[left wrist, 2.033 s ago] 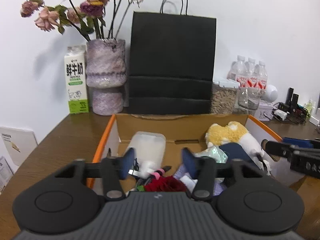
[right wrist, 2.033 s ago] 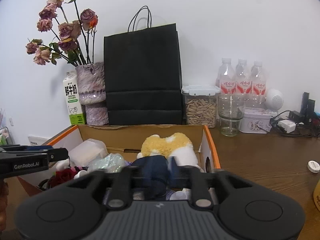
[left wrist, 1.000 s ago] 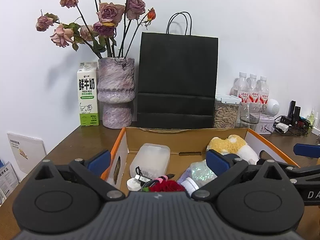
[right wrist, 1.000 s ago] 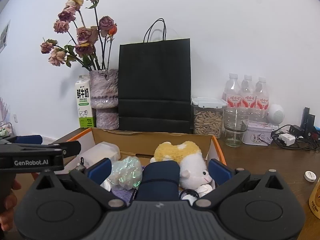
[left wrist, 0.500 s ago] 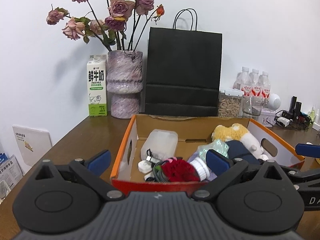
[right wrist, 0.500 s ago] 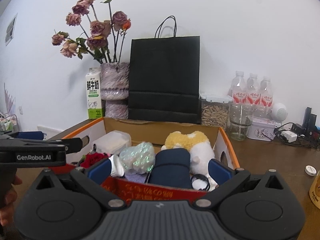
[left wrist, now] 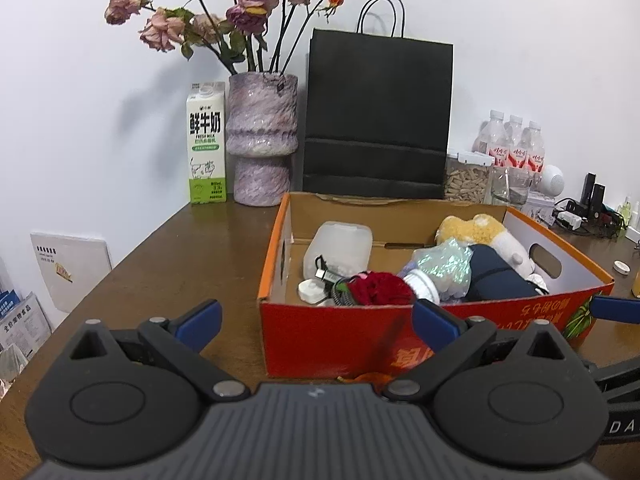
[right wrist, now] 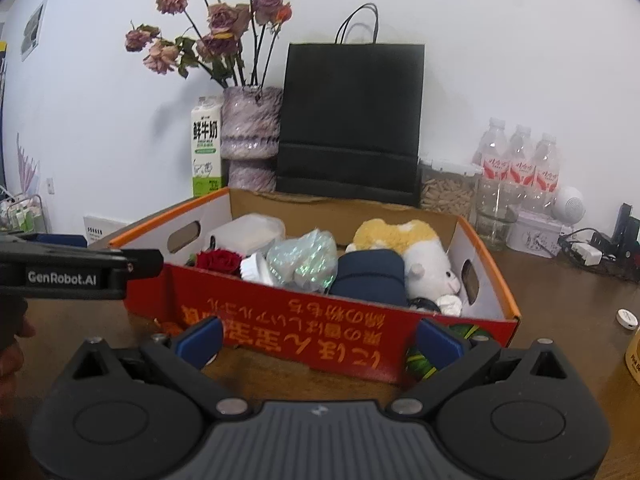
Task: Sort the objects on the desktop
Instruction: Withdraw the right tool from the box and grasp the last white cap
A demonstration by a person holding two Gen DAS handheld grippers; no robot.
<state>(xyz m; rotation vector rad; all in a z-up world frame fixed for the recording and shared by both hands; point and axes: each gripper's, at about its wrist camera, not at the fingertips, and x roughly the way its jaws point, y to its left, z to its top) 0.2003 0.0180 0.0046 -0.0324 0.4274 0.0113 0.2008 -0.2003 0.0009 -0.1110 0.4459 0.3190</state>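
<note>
Both grippers have drawn back from the cardboard box (left wrist: 400, 336) since a moment ago, so its red front wall now fills the foreground where the contents did earlier. Left gripper (left wrist: 316, 322) hangs in front of the box's left front corner with its jaws spread wide and nothing between them. Right gripper (right wrist: 318, 340) sits before the box's front wall, jaws equally wide apart and empty.

Inside the box, a red rose (left wrist: 380, 288) lies against the front wall beside a white bottle cap (left wrist: 420, 285) and an iridescent plastic bag (left wrist: 444, 260). A dark blue pouch (right wrist: 370, 276) rests next to a yellow-and-white plush toy (right wrist: 416, 252) towards the box's right end, and a translucent plastic container (left wrist: 340, 248) stands at the rear left.

Behind the box stand a black paper bag (left wrist: 378, 120), a purple vase (left wrist: 262, 136) of dried roses and a milk carton (left wrist: 206, 144). 3 water bottles (right wrist: 520, 164) stand off the box's rear right corner.
</note>
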